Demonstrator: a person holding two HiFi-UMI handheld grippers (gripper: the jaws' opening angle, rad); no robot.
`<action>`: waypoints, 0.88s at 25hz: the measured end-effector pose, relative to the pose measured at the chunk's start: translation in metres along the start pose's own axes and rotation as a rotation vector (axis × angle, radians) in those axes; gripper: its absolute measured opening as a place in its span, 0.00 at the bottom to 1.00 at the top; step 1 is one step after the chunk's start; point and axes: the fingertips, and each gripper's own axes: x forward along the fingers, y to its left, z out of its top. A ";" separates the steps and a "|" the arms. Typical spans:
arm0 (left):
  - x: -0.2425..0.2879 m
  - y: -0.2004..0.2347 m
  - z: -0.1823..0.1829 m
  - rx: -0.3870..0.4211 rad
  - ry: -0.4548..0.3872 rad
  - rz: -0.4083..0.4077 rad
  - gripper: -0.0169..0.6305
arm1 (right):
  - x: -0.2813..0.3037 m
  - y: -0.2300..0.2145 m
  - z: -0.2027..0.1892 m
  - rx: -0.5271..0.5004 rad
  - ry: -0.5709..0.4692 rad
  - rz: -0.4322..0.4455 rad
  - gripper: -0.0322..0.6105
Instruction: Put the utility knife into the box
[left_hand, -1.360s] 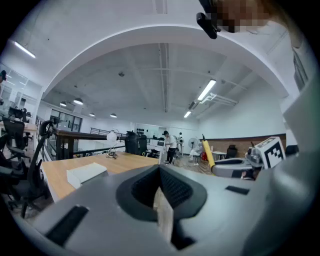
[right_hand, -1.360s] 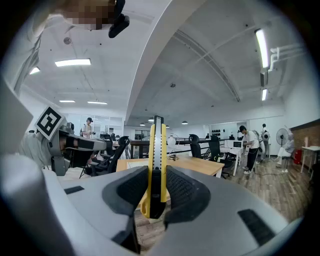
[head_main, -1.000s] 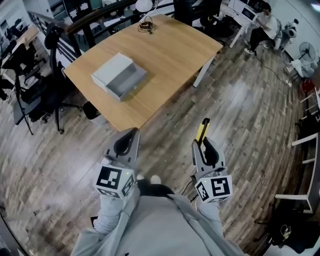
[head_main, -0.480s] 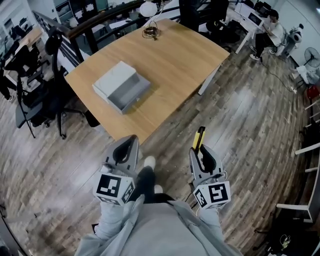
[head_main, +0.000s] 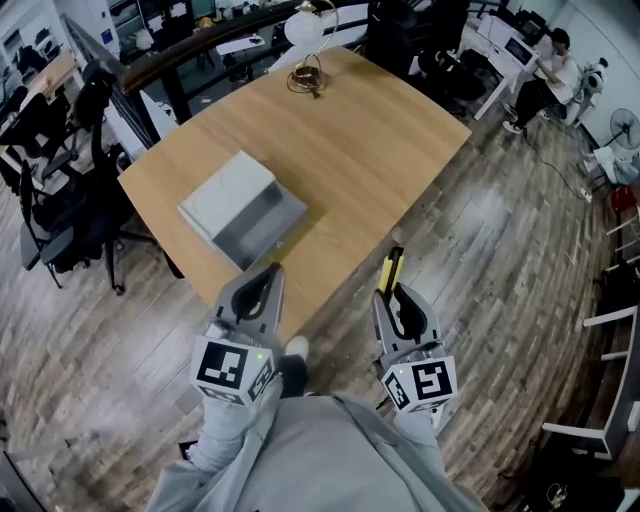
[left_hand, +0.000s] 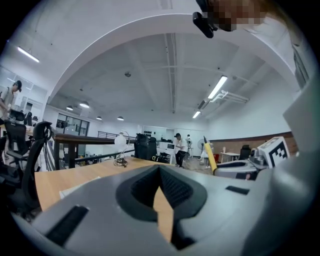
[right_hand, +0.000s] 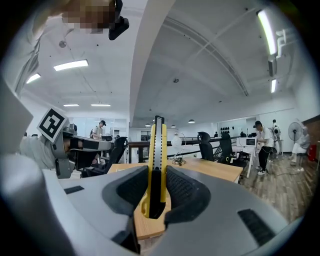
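A yellow utility knife (head_main: 390, 269) sticks up and forward out of my right gripper (head_main: 392, 292), which is shut on it. In the right gripper view the knife (right_hand: 156, 160) stands upright between the pads, its black slider facing me. My left gripper (head_main: 268, 272) is shut with nothing in it; its pads meet at the tip (left_hand: 160, 172). Both grippers hover at the near corner of the wooden table (head_main: 370, 150). The grey box (head_main: 243, 208) lies open on the table's left part, just beyond the left gripper, with its hollow side toward me.
A white globe lamp (head_main: 303, 27) and a coiled cable (head_main: 307, 78) sit at the table's far edge. Black office chairs (head_main: 60, 190) stand to the left. A person (head_main: 545, 70) sits at a desk at the far right. Wooden floor surrounds the table.
The table and box have come closer in the head view. Both grippers now reach the table's near corner instead of hanging over the floor. The knife stays gripped.
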 end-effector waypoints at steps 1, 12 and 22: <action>0.005 0.007 0.002 -0.003 -0.003 0.004 0.05 | 0.009 -0.001 0.002 -0.002 0.000 0.005 0.24; 0.031 0.061 -0.002 -0.039 0.019 0.071 0.05 | 0.081 0.008 0.002 -0.004 0.047 0.098 0.24; 0.055 0.126 -0.015 -0.108 0.057 0.283 0.06 | 0.190 0.024 0.000 -0.040 0.104 0.354 0.24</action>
